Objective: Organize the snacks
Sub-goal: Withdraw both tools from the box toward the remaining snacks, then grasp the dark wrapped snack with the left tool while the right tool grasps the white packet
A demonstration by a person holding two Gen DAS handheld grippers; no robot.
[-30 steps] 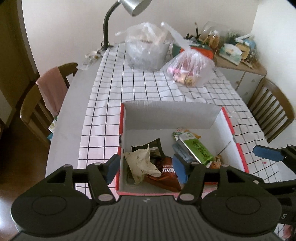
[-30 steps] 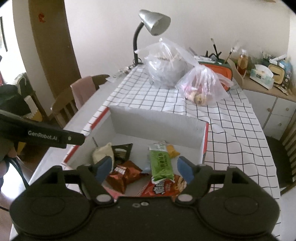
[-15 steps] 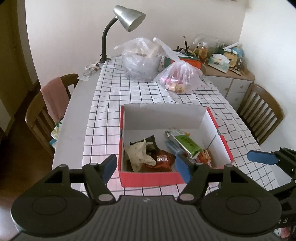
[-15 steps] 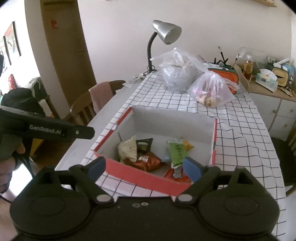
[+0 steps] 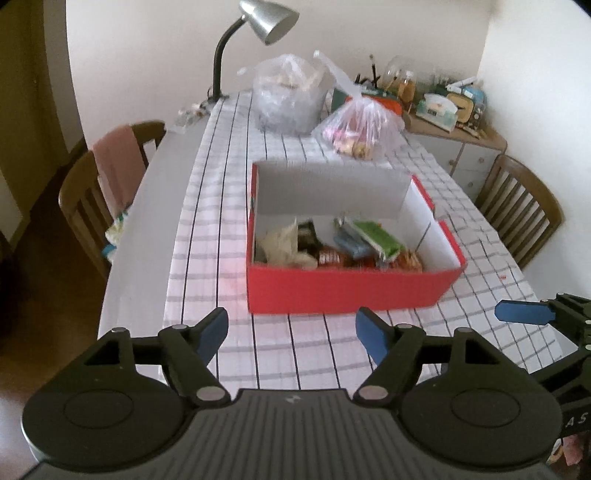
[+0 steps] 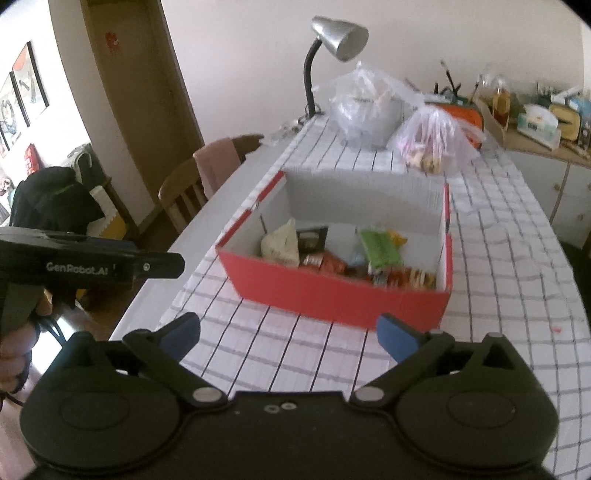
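From the left wrist view, our left gripper [image 5: 291, 328] hung with its jaws wide apart and nothing between them. Straight ahead of it, a little way off across the checked cloth [image 5: 221, 236], stood the red box [image 5: 351, 288] with the snacks [image 5: 332, 245] lying loose in the near half of it: a pale packet, a dark one, a brown one, a green bar. Further ahead sat two clear bags [image 5: 360, 127] and a lamp [image 5: 266, 16]. Off to the right edge we saw one blue fingertip of our other tool.

From the right wrist view, our right gripper [image 6: 288, 330] was likewise spread open and empty, the box [image 6: 332, 291] ahead and slightly to the right, its snacks [image 6: 380, 251] piled against the near wall. The body of the left tool showed at the far left, clear of the box.

We judged that both hands stood off from the box between picks, with every packet on the cloth apparently already inside. The next move, we thought, called for either reaching to the far bags for more snacks, or going down into the box to straighten the heap; the thin wrappers would want a light pinch at an edge.
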